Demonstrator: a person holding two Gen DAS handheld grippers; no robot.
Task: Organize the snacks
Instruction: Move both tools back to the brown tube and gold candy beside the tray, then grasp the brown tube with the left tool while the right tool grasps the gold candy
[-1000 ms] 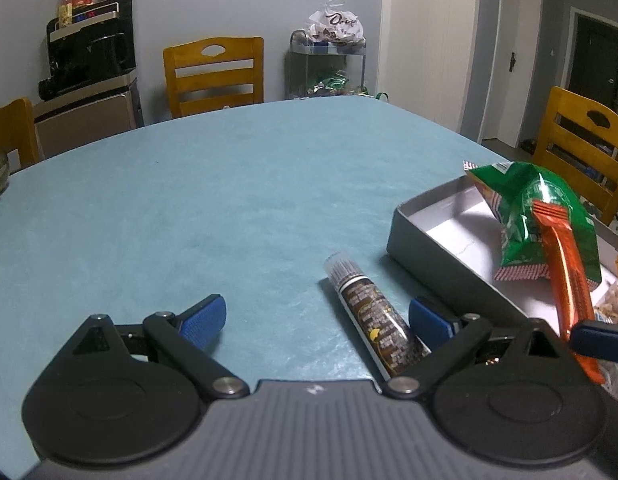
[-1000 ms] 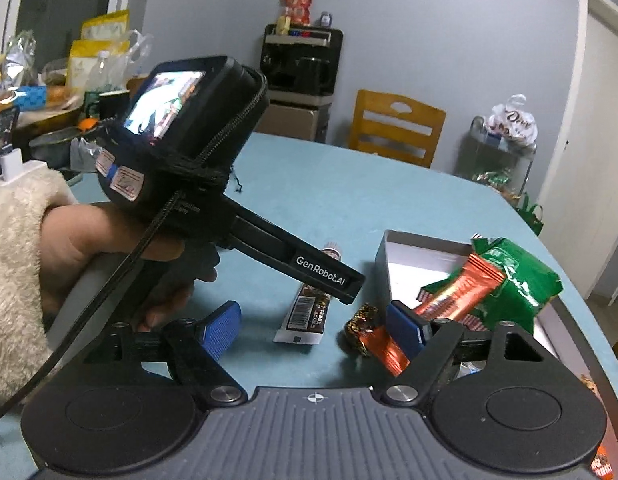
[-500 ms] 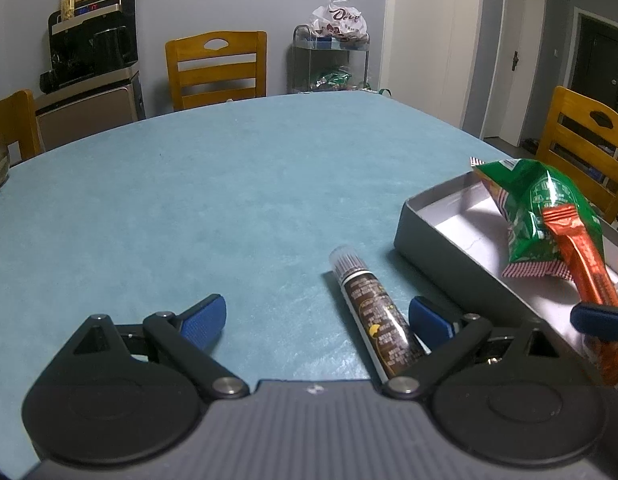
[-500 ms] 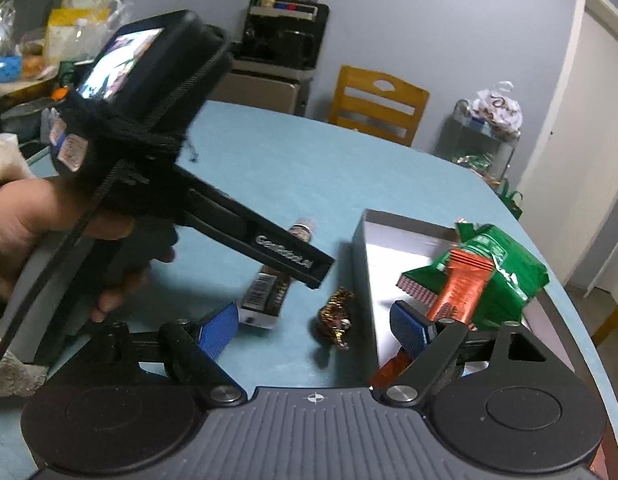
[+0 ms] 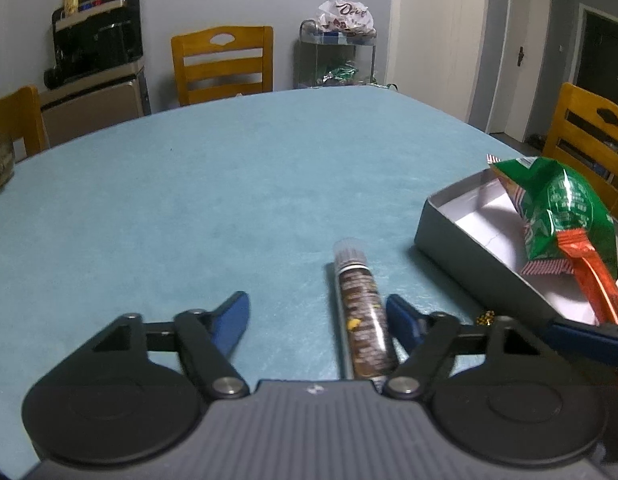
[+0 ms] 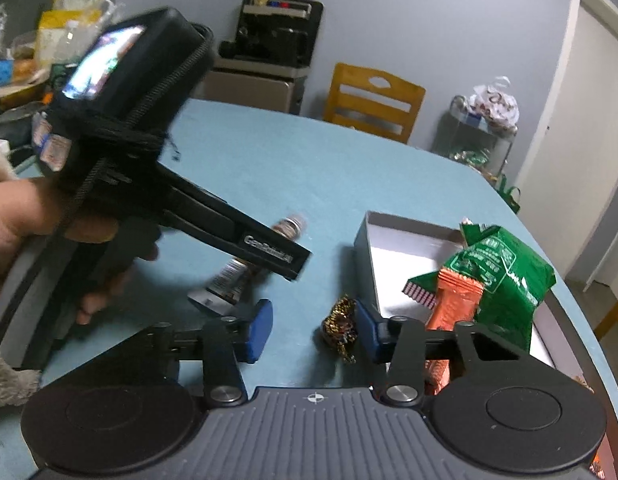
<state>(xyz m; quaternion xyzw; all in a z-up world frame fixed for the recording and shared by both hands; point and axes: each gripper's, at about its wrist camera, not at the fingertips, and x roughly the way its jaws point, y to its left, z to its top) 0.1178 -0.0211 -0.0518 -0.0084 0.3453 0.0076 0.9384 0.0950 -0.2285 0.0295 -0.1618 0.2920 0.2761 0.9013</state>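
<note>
A brown tube snack point(image 5: 363, 312) lies on the teal table between the pads of my left gripper point(image 5: 317, 320). It sits close to the right pad, far from the left one, and the jaws are closing. My right gripper point(image 6: 313, 332) is closing too, with a gold-wrapped candy point(image 6: 341, 328) between its pads beside the right one; the left pad is clear of it. The grey box point(image 6: 365, 256) holds a green bag point(image 6: 505, 264) and an orange bar point(image 6: 457, 300). In the left wrist view the box point(image 5: 449, 240) stands at the right.
A person's hand holds the left gripper's body point(image 6: 149, 160) at the left of the right wrist view. Wooden chairs point(image 5: 223, 64) stand around the table. A black appliance point(image 5: 97, 40) and a wire cart point(image 5: 337, 56) stand by the far wall.
Both pairs of jaws have narrowed. The orange bar that was beside the right gripper's finger now rests in the box on the green bag. The right gripper has tipped toward the candy.
</note>
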